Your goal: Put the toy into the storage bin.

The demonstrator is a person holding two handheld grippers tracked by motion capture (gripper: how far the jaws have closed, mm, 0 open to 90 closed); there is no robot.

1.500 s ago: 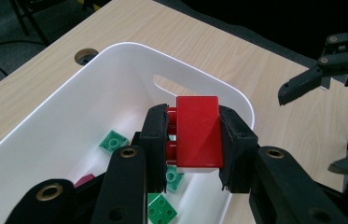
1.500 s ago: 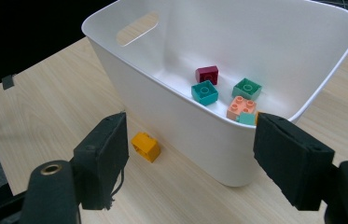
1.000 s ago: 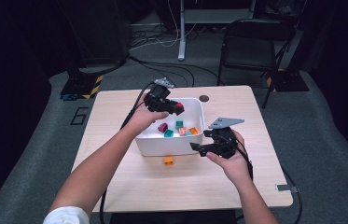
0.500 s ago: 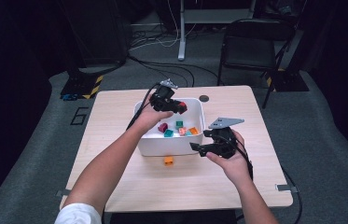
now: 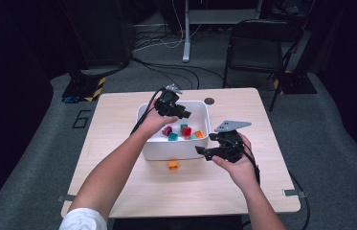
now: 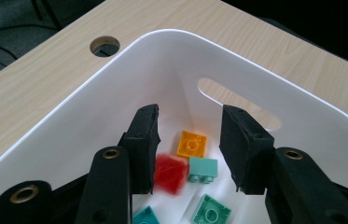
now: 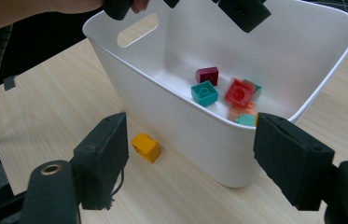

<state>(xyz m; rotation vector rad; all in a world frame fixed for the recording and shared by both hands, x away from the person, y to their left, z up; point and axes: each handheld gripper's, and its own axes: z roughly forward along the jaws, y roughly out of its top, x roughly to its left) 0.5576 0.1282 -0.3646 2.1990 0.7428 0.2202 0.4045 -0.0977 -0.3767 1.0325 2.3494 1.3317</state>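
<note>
Left gripper (image 6: 188, 149) jaws just opened, red brick (image 6: 169, 173) dropped inside bin (image 6: 115, 93).

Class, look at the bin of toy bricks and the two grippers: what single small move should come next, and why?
Probably the right hand-held gripper should dip to the orange brick lying on the table beside the white bin. Its jaws stand open and empty, aimed that way. The left hand-held gripper, above the bin, has just been opening, with a blurred red brick below its jaws.
</note>
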